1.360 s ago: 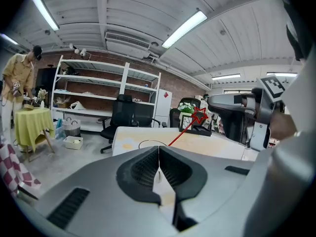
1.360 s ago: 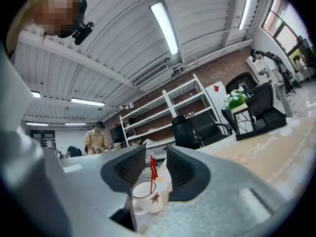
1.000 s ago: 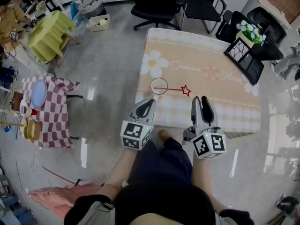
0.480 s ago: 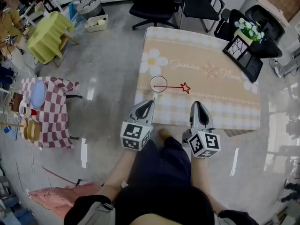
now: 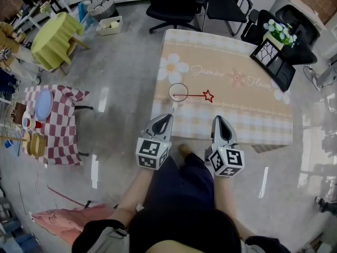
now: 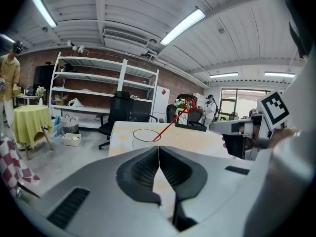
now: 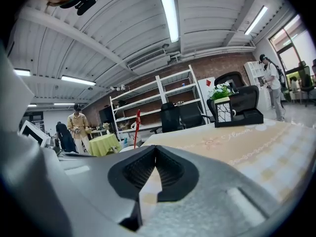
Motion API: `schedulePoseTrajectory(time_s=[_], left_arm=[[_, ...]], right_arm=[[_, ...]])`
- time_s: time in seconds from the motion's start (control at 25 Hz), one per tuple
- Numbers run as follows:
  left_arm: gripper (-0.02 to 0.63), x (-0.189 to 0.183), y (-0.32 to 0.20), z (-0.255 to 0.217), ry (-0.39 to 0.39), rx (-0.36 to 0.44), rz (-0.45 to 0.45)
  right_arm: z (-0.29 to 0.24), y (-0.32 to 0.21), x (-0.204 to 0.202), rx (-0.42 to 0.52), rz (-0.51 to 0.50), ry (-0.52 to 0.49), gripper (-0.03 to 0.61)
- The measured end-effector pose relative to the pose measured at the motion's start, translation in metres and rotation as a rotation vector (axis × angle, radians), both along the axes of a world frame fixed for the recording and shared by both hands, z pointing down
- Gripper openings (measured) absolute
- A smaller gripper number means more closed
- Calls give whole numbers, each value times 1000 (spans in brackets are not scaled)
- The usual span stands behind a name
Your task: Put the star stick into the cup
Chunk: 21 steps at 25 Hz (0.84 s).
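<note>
While in one cup [image 5: 170,90], one stick [image 5: 196,96]

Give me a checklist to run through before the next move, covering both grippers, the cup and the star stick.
1. Is the star stick in the cup? Lower end inside, star leaning out over the rim: ok.
2. Is the cup upright on the table? Ok.
3. Is the left gripper empty? Jaws shut on nothing: ok.
4. Is the right gripper empty? Jaws have just closed with nothing between them: ok.
5. Are both grippers clear of the cup? They are at the table's near edge: ok.
</note>
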<state>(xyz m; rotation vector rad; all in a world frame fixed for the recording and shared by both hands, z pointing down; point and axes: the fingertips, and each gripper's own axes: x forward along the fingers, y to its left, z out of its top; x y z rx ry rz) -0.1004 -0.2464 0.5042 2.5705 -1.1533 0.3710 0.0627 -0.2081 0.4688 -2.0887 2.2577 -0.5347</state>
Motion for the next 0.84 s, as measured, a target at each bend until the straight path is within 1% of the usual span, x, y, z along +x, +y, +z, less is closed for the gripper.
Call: schedulePoseTrajectory(time_s=[0.4,0.84], left_arm=[[12,-4,6,0,-8,2,7],[12,-3,10,1,-14,3,28]], right_arm=[[-3,2,-6,10,4,-2,3],[-1,7,-7,-3,8,-7,3]])
